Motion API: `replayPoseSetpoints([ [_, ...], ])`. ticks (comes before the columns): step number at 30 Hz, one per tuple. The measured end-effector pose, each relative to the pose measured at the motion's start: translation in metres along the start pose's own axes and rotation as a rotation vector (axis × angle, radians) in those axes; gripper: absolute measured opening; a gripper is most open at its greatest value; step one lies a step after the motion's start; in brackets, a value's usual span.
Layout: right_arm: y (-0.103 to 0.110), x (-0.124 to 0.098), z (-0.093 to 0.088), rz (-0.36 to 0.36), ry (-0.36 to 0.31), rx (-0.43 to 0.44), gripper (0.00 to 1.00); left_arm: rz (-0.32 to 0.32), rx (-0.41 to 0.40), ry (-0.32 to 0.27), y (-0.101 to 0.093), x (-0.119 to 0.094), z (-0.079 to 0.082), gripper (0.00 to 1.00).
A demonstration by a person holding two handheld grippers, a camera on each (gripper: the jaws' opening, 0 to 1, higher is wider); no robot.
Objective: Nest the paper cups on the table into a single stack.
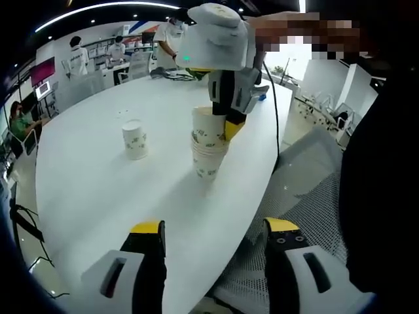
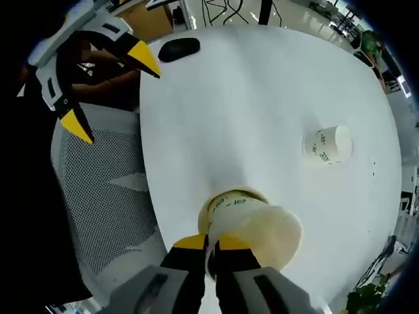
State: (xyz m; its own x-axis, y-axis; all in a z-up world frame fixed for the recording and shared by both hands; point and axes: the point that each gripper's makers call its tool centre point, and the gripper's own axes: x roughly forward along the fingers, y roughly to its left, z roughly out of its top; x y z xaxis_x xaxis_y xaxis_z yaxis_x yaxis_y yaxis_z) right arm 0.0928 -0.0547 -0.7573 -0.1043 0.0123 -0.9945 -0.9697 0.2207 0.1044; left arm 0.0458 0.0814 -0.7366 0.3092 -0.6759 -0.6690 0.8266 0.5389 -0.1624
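Two groups of paper cups stand on the white oval tabletop (image 1: 98,196) in the left gripper view: a stack of nested cups (image 1: 209,147) just right of centre, and a single cup (image 1: 135,139) well apart from it at 9 o'clock from the stack. All are pale, tapered paper with a small green leaf print; the single cup stands rim down, its flat base up. The right hand-held gripper (image 1: 230,121) comes down from 12 o'clock, held by a hand in a white glove (image 1: 216,36), its yellow-tipped jaws pinched on the rim of the topmost cup of the stack. The left hand-held gripper (image 1: 215,239) rises from 6 o'clock with its black, yellow-tipped jaws spread wide, nothing between them, hanging over the tabletop's near edge. A grey mesh chair (image 1: 314,209) sits at 4 o'clock.

In the right gripper view, the right hand-held gripper (image 2: 211,247) at 6 o'clock has its jaws pressed together on the thin paper wall of the top cup, whose open mouth shows a bare cream inside. The stack (image 2: 252,222) stands below it on the smooth tabletop (image 2: 249,98). The single cup (image 2: 327,145) lies toward 3 o'clock. The left hand-held gripper (image 2: 108,88) shows at 10 o'clock, jaws apart, above the mesh chair (image 2: 105,203). A dark oval object (image 2: 179,48) rests on the tabletop at 11 o'clock.
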Motion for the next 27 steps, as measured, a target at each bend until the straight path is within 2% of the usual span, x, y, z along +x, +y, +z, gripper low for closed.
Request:
replayPoseSetpoints([
  [6,0.002,-0.002,-0.003,-0.002,-0.003,0.004,0.01,0.000,0.005,0.002,-0.002,0.001,0.001,0.59],
  [13,0.005,-0.009,-0.001,0.005,-0.053,0.032,0.04,0.004,0.008,-0.001,-0.003,0.004,0.005,0.59],
  [16,0.002,-0.008,-0.001,0.003,-0.065,0.033,0.08,0.005,0.010,-0.006,-0.003,0.004,0.007,0.59],
  [21,-0.006,-0.017,-0.007,-0.040,-0.105,0.054,0.17,0.010,0.012,-0.006,-0.005,0.006,0.006,0.59],
  [27,-0.008,-0.023,-0.011,-0.037,-0.161,0.085,0.22,0.029,-0.001,-0.022,-0.005,0.006,0.008,0.59],
])
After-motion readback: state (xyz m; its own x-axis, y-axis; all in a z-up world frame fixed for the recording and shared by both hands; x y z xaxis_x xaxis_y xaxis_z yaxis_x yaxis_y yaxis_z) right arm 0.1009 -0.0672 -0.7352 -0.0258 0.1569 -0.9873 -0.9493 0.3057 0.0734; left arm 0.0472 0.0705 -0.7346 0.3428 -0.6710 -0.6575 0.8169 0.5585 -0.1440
